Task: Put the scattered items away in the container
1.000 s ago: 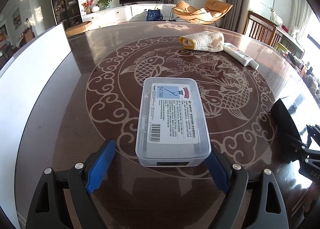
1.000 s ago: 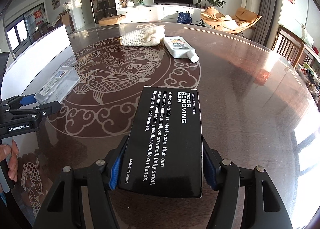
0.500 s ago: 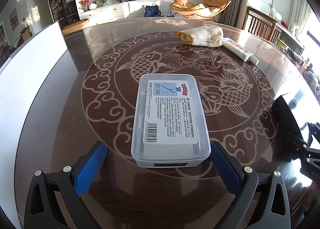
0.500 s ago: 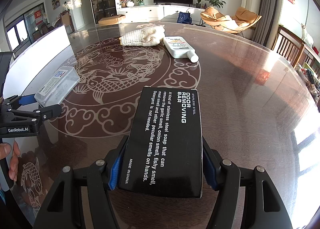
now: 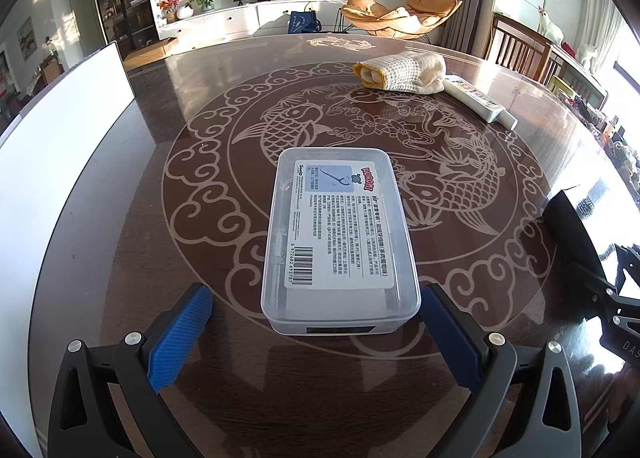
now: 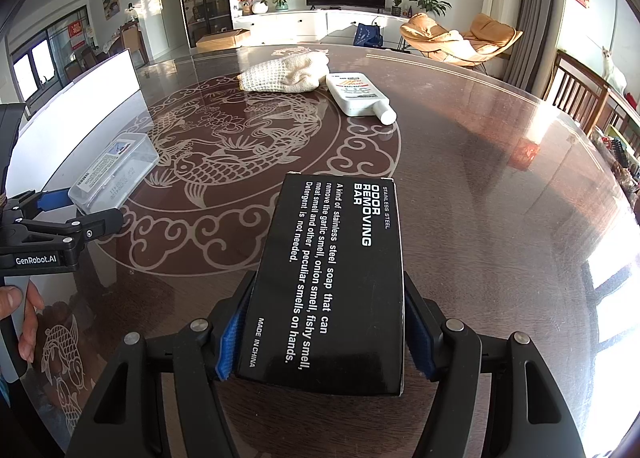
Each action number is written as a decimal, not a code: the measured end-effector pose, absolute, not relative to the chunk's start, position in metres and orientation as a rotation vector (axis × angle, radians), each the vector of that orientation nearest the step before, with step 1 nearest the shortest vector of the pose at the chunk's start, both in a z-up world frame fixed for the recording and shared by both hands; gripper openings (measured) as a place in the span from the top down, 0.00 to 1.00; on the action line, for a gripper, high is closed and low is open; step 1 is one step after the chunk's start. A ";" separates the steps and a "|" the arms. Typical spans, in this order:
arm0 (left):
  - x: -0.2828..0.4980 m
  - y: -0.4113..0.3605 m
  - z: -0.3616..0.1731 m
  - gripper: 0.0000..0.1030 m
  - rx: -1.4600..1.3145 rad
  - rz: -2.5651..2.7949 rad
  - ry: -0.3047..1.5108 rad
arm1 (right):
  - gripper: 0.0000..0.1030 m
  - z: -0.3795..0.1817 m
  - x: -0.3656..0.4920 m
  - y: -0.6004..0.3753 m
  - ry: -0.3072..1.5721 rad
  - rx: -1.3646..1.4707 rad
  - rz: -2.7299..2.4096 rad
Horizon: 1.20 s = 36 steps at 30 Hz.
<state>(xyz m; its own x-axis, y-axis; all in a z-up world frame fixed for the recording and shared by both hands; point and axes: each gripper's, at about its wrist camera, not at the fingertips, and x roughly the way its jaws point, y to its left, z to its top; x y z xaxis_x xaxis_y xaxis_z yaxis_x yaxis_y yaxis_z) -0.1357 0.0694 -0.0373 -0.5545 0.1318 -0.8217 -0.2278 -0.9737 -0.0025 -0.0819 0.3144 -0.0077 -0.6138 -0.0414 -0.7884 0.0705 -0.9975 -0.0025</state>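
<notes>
A clear plastic box point(image 5: 340, 242) with a printed label lies on the dark patterned table; it also shows in the right wrist view point(image 6: 114, 174). My left gripper point(image 5: 316, 322) is open, its blue pads either side of the box's near end, apart from it. My right gripper point(image 6: 324, 334) is shut on a black odor-removing-bar box point(image 6: 332, 282), held low over the table. A rolled cream towel point(image 5: 402, 70) and a white tube point(image 5: 480, 100) lie at the far side. The white container wall point(image 5: 60, 126) stands at the left.
The right gripper with the black box point(image 5: 576, 234) shows at the right edge of the left wrist view. The left gripper point(image 6: 64, 226) and a hand show at the left of the right wrist view. Wooden chairs point(image 6: 580, 98) stand beyond the table's far right edge.
My left gripper has opened wider and drawn back slightly from the clear box. The right gripper and black box have not moved.
</notes>
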 end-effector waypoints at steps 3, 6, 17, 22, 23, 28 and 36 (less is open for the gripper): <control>-0.137 0.070 -0.038 0.00 -1.360 2.599 0.153 | 0.35 -0.008 -0.082 0.314 0.051 1.350 -2.767; -0.137 0.070 -0.038 0.00 -1.360 2.599 0.153 | 0.35 -0.008 -0.082 0.314 0.051 1.350 -2.767; -0.137 0.070 -0.038 0.00 -1.360 2.599 0.154 | 0.35 -0.008 -0.082 0.314 0.051 1.350 -2.767; -0.137 0.070 -0.038 0.00 -1.359 2.599 0.154 | 0.35 -0.008 -0.082 0.314 0.051 1.350 -2.767; -0.137 0.070 -0.038 0.00 -1.359 2.599 0.154 | 0.35 -0.008 -0.082 0.314 0.051 1.350 -2.767; -0.137 0.070 -0.038 0.00 -1.360 2.598 0.153 | 0.35 -0.008 -0.082 0.314 0.051 1.351 -2.767; -0.139 0.070 -0.038 0.00 -1.364 2.596 0.152 | 0.35 -0.008 -0.083 0.314 0.051 1.350 -2.767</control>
